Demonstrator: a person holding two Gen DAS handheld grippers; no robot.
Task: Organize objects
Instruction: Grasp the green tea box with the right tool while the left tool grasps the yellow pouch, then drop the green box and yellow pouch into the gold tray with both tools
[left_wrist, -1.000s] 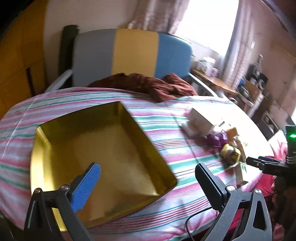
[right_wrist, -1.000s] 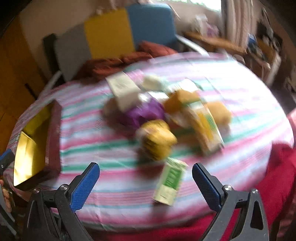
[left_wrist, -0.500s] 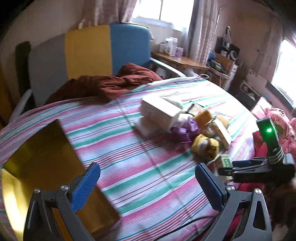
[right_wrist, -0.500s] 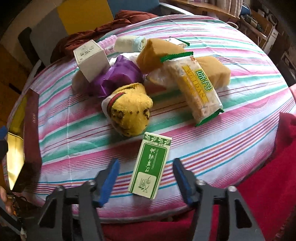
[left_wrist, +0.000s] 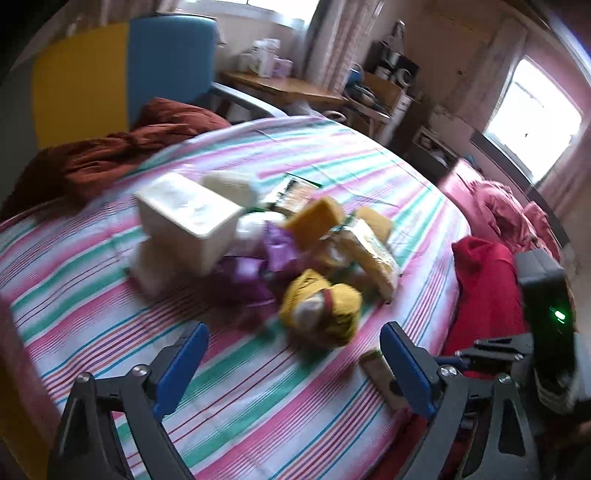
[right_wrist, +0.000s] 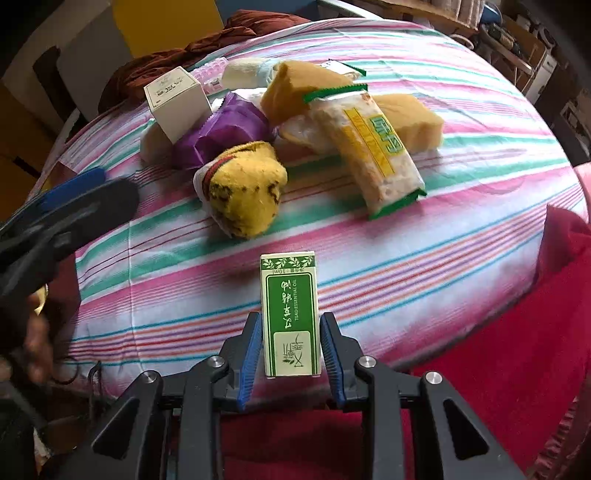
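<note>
Right gripper (right_wrist: 290, 350) jaws grasp the green box (right_wrist: 289, 314) at the tabletop's (right_wrist: 461, 236) near edge; left gripper (left_wrist: 291, 363) jaws, closing on nothing, face the far pile (left_wrist: 317, 240).

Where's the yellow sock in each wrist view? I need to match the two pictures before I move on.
Left wrist: the yellow sock lies at lower centre, ahead of the gap between the open left gripper fingers, at the near edge of the pile.
Right wrist: the yellow sock lies left of centre, beyond the green box that the right gripper clamps.
Shared landmark: the white box by the purple wrapper.
</note>
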